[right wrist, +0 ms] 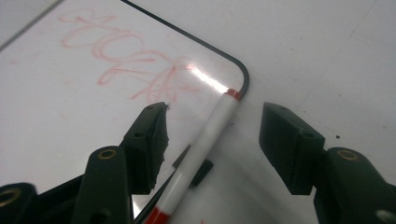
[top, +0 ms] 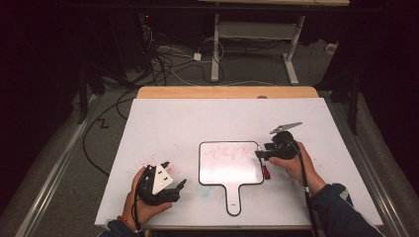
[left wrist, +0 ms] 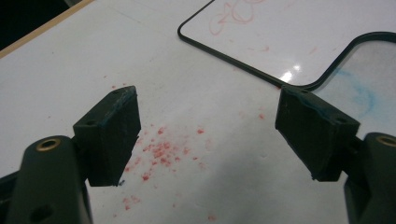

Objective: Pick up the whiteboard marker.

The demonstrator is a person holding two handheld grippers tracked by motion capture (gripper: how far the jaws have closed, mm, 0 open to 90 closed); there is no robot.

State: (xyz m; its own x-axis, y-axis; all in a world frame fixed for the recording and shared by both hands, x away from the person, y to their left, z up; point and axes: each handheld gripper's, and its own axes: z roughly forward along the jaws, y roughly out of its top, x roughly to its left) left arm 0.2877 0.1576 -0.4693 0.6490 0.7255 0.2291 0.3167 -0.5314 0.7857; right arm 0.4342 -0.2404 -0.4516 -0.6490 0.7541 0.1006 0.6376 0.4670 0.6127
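Observation:
A small white paddle-shaped board (top: 227, 173) with a black rim lies on the white tabletop (top: 173, 123), handle toward me. Red scribble (top: 228, 152) runs along its far part, also seen in the right gripper view as red scribble (right wrist: 126, 60). A white marker with red ends (right wrist: 205, 135) lies along the board's right edge (right wrist: 243, 74). My right gripper (right wrist: 215, 112) stands over it with a jaw on either side, pads apart from it. In the high view the right gripper (top: 259, 154) is at the board's right rim. My left gripper (top: 174, 174) rests open left of the board, nothing between its jaws (left wrist: 208, 100).
Red specks (left wrist: 161, 151) dot the tabletop under the left gripper, and a faint blue smear (left wrist: 364, 93) sits by the board's handle. Beyond the table's wooden far edge (top: 227, 92) lie floor cables (top: 163, 64) and a desk frame (top: 257, 34).

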